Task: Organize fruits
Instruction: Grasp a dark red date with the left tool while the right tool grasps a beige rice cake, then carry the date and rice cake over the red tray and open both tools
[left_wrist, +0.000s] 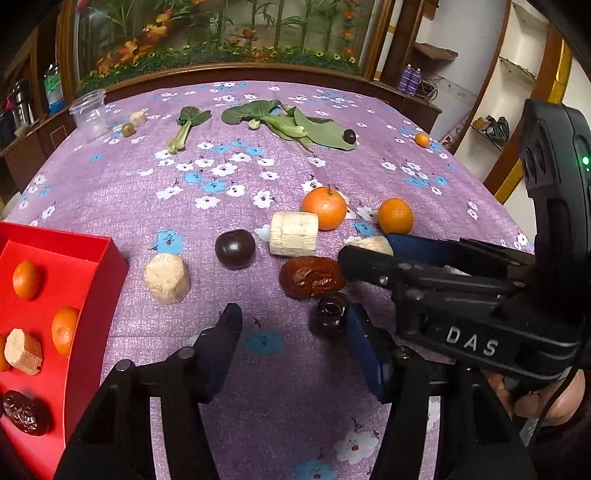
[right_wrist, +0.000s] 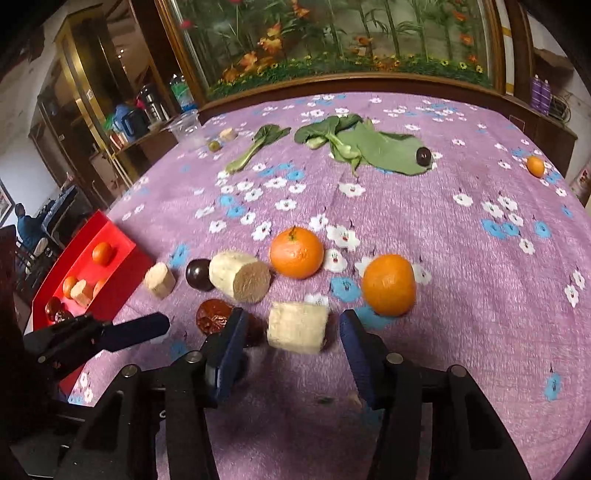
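Both grippers hang low over the near edge of the table (right_wrist: 480, 229), fingers pointing across the purple flowered cloth. The right gripper (right_wrist: 293, 332) is spread wide, its two blue pads on either side of a pale banana chunk (right_wrist: 297, 326) without touching it; a brown date (right_wrist: 214, 315) lies just beside its left finger. The left gripper (left_wrist: 291, 325) is also wide open and holds nothing, with a small dark fruit (left_wrist: 331, 314) against the inner side of its right finger. The red tray (left_wrist: 99, 273) sits at the table's left edge, already holding small oranges, a banana piece and a date. Two oranges (right_wrist: 296, 252) lie just beyond the right gripper.
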